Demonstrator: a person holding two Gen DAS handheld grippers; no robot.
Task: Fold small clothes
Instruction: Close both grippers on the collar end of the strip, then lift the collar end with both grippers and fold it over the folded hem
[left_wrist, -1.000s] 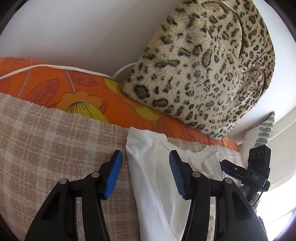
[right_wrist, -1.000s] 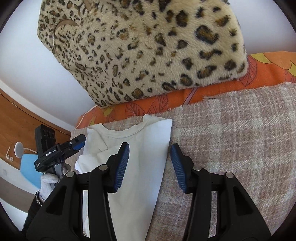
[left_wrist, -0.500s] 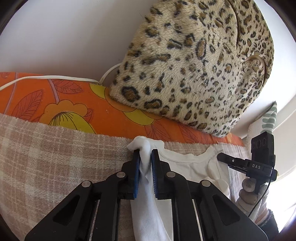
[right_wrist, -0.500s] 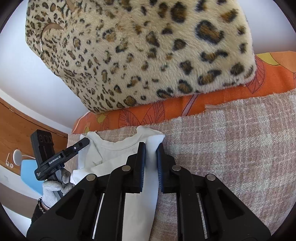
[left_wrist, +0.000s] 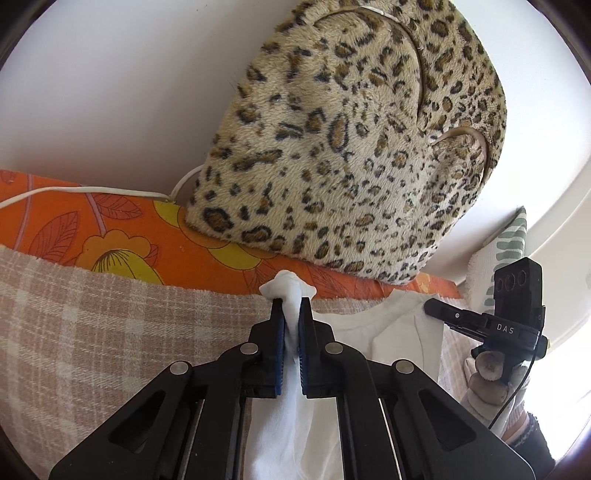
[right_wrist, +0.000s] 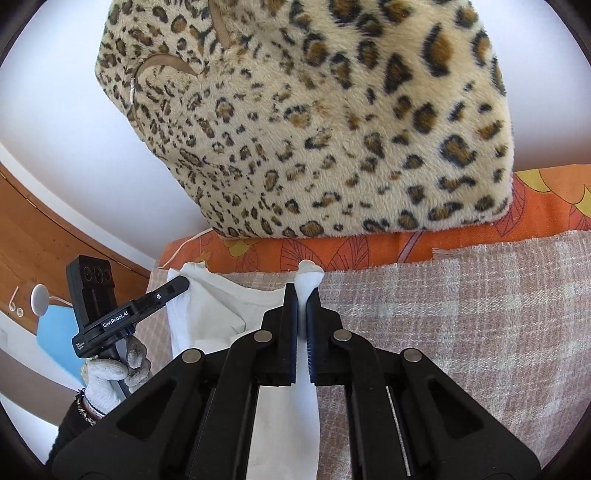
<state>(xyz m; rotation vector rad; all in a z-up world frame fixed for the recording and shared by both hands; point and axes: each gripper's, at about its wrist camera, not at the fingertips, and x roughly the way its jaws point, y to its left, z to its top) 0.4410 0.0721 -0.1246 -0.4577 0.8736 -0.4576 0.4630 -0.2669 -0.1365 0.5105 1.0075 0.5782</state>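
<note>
Both far corners of small white cotton shirt (left_wrist: 391, 325) on checked beige woven blanket (left_wrist: 92, 332) pinched in left gripper (left_wrist: 291, 314) and right gripper (right_wrist: 303, 295); thin bunched fabric liable to slip free if tugged unevenly.

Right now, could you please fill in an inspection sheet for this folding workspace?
Surface: beige checked blanket over an orange floral sheet.
Job's things: white T-shirt lying on the blanket, pinched at both top corners.
Clutter: leopard-print plush cushion on the sheet, behind the shirt.
Grippers: left gripper shut on the T-shirt; right gripper shut on the T-shirt; both held by gloved hands.
Cables: white cable along the sheet's far edge, running behind the cushion.
Surroundings: white wall; wooden panel.
</note>
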